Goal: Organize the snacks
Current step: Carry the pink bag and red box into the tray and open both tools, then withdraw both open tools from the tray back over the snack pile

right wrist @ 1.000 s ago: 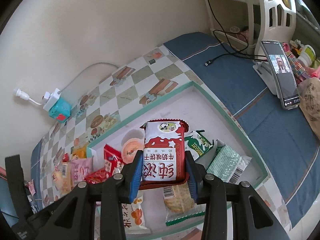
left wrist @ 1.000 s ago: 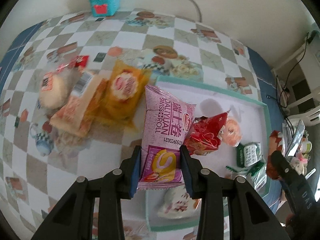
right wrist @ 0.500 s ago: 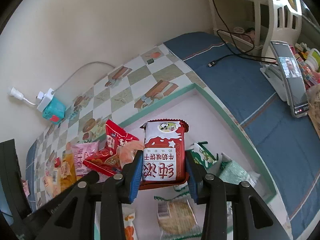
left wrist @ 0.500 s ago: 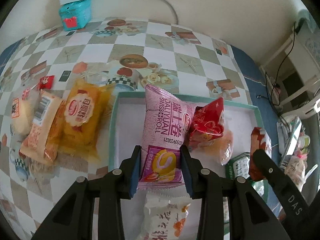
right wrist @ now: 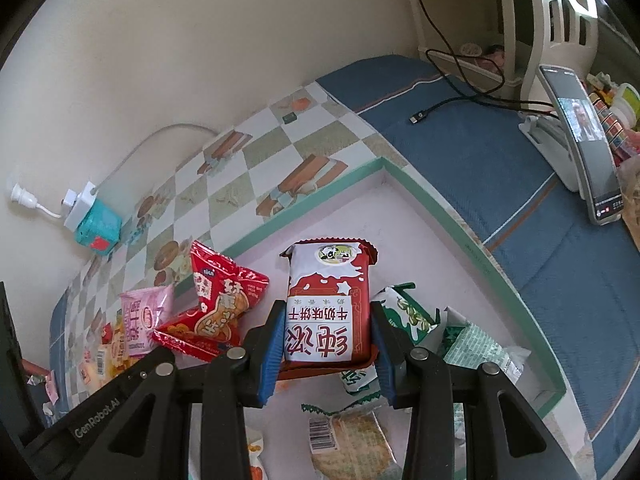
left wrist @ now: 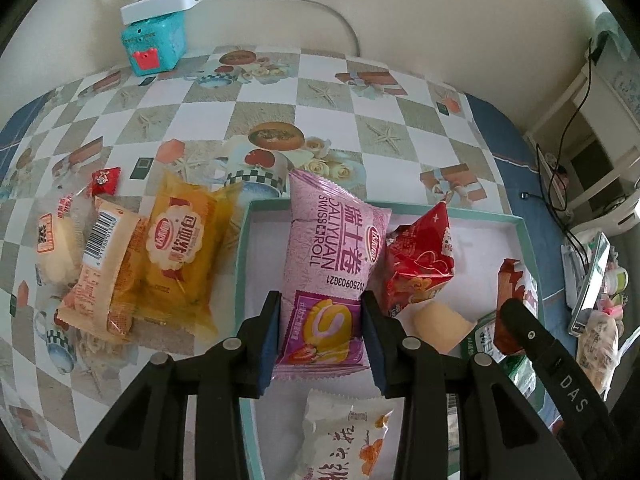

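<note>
Your left gripper [left wrist: 320, 336] had its fingers [left wrist: 269, 332] clamped on the lower end of the pink Swiss roll pack [left wrist: 332, 264], one blue pad pressed on each side of the wrapper. The pack stuck out straight ahead of the fingers, its far end over the near-left rim of the teal-edged tray [left wrist: 245, 240]. Just right of those fingers a red snack bag [left wrist: 418, 260] leaned against the pink pack inside the tray. Below the fingers lay a white pack with orange print [left wrist: 344, 440] on the tray floor. Left of the fingers, out on the checkered surface [left wrist: 360, 92], sat an orange bread pack [left wrist: 178, 248], a pale orange pack with a barcode [left wrist: 100, 268] partly over it, and a small red candy [left wrist: 106, 180] beyond them.

Your right gripper [right wrist: 326, 344] gripped the red and white milk biscuit pack [right wrist: 326, 304], fingers [right wrist: 272, 348] narrow and tight on both its sides. The pack pointed ahead of the fingers over the pale tray floor. Just right of them lay a green and white pack [right wrist: 408, 316] and a pale green wrapper [right wrist: 476, 348]; below them a biscuit pack with a barcode [right wrist: 348, 440]. Left of them the red snack bag [right wrist: 218, 304] stood tilted, the pink pack [right wrist: 146, 316] beside it. Far ahead and to the left, a teal box [right wrist: 98, 228] under a white power strip [right wrist: 80, 204] sat by the wall.
</note>
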Demonstrator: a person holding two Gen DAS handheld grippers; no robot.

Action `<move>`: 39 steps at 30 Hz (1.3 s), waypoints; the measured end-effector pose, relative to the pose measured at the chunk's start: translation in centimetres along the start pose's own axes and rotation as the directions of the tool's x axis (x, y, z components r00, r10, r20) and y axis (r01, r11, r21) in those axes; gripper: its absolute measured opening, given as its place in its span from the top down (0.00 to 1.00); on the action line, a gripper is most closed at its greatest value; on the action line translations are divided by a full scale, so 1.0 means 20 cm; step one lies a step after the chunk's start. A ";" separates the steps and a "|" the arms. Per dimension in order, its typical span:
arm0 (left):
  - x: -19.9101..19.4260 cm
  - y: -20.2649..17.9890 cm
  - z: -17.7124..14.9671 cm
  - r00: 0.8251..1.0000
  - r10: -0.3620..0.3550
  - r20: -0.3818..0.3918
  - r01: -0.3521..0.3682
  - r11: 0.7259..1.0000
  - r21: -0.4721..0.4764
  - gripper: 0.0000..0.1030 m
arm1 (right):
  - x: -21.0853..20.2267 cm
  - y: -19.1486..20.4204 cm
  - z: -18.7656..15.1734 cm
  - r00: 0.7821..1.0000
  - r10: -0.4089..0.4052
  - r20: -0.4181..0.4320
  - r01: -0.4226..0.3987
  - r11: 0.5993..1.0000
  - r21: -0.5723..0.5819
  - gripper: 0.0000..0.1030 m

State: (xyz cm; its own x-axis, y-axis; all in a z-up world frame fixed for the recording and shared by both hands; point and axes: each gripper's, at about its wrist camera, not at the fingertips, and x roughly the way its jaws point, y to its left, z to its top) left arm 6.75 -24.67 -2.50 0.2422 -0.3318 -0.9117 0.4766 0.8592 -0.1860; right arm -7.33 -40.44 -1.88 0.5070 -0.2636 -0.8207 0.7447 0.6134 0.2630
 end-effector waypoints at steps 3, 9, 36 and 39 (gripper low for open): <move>-0.01 0.00 0.00 1.000 0.018 -0.003 -0.018 1.000 0.005 0.59 | -0.01 0.00 0.00 1.000 0.002 0.005 -0.002 1.000 0.001 0.59; -0.04 0.00 0.02 0.999 0.034 0.002 -0.034 0.999 0.018 0.33 | -0.03 0.01 0.01 1.000 0.000 0.018 0.000 1.000 -0.001 0.59; -0.21 0.43 0.10 0.986 0.166 -0.030 -0.168 0.948 -0.271 0.08 | -0.05 0.18 -0.02 0.986 -0.149 -0.073 0.139 0.982 -0.127 0.18; -0.22 0.48 0.10 0.987 0.160 -0.031 -0.162 0.941 -0.296 0.08 | -0.08 0.24 -0.03 0.987 -0.146 -0.068 0.135 0.979 -0.152 0.12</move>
State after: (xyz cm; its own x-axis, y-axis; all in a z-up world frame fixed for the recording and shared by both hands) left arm 11.89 -15.73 0.50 0.2894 -0.1779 -0.9405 0.1592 0.9778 -0.1360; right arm -4.78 -36.62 0.45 0.3620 -0.2995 -0.8828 0.7313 0.6784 0.0697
